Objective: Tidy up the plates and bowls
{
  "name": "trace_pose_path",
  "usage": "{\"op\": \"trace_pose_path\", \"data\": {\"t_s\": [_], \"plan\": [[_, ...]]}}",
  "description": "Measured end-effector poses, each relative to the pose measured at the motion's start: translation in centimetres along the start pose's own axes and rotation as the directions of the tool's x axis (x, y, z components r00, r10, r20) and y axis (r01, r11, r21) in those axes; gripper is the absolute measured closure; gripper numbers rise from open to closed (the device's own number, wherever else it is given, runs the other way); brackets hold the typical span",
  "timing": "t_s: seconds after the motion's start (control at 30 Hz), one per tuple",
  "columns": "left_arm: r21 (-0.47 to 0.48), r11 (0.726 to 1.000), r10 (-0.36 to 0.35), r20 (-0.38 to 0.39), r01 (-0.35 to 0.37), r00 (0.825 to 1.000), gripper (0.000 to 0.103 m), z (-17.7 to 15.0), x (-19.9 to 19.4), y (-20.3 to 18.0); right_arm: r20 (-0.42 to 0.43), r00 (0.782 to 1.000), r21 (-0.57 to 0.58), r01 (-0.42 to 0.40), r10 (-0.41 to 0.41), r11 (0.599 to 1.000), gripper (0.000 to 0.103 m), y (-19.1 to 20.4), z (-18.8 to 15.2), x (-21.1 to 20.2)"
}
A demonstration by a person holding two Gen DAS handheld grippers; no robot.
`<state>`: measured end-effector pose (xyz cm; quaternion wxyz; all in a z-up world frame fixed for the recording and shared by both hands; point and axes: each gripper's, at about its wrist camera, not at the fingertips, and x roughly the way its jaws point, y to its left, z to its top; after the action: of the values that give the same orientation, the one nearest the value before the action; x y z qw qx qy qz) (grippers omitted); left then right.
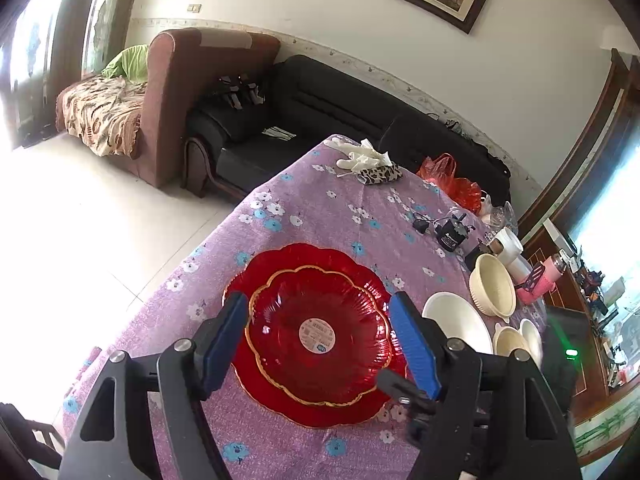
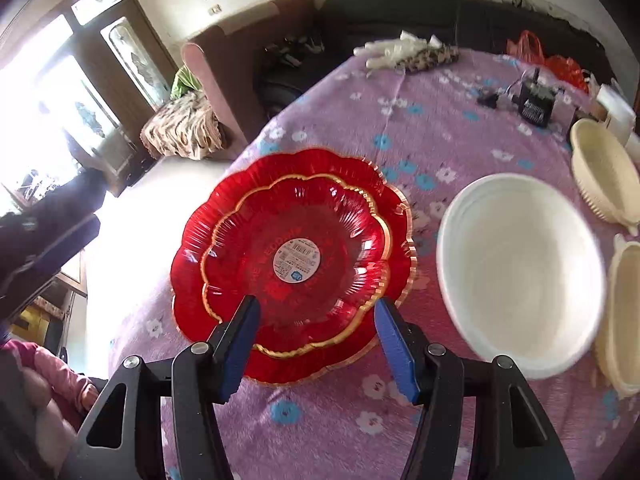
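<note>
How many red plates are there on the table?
2. A smaller red plate with a round sticker in its middle sits stacked inside a bigger red plate, on the purple flowery cloth. More could hide underneath.

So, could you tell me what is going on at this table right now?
A person is sorting dishes with a handheld gripper in each hand. Two red scalloped plates lie stacked, the smaller one on the larger, on the purple floral tablecloth. The left gripper and right gripper both hang open above the stack, gripping nothing. A white bowl and cream bowls wait beside it, not yet stacked.
</note>
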<state>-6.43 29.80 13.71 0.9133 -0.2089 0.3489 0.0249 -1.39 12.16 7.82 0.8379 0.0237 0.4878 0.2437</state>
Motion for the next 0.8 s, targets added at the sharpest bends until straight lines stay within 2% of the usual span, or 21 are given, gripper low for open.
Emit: {"op": "trace_pose_path", "data": {"t_s": [0.17, 0.3, 0.5, 0.57, 0.63, 0.7, 0.8], "plan": [[0.024, 1.000, -0.003, 0.007, 0.003, 1.000, 0.031, -0.8, -0.3, -1.0, 0.084, 0.996, 0.029, -0.008, 0.005, 1.000, 0.039, -3.3, -2.0, -4.1], [0.075, 0.997, -0.002, 0.038, -0.001, 0.999, 0.030, -1.9, -1.0, -3.1, 0.192, 0.978, 0.078, 0.062, -0.076, 0.995, 0.039, -7.9, -5.1, -8.3], [0.185, 0.983, -0.023, 0.073, 0.009, 0.997, 0.025, -4.0, -1.2, -7.9, 0.286, 0.925, 0.218, 0.191, -0.250, 0.957, 0.039, -15.3, -10.4, -13.6], [0.238, 0.971, -0.030, 0.084, 0.009, 0.996, 0.024, -5.0, -1.1, -9.9, 0.316, 0.888, 0.269, 0.253, -0.333, 0.929, 0.039, -17.4, -11.9, -15.2], [0.270, 0.963, -0.038, 0.086, 0.013, 0.996, 0.019, -5.8, -0.8, -11.4, 0.329, 0.865, 0.312, 0.279, -0.379, 0.908, 0.033, -19.2, -12.7, -16.3], [0.296, 0.955, -0.048, 0.080, 0.023, 0.996, 0.017, -6.8, -0.4, -13.0, 0.330, 0.854, 0.367, 0.278, -0.403, 0.888, 0.033, -21.3, -13.5, -16.9], [0.326, 0.944, -0.072, 0.039, 0.056, 0.997, 0.017, -8.3, 0.2, -15.1, 0.312, 0.861, 0.422, 0.253, -0.401, 0.871, 0.033, -23.6, -14.2, -17.0]]}}
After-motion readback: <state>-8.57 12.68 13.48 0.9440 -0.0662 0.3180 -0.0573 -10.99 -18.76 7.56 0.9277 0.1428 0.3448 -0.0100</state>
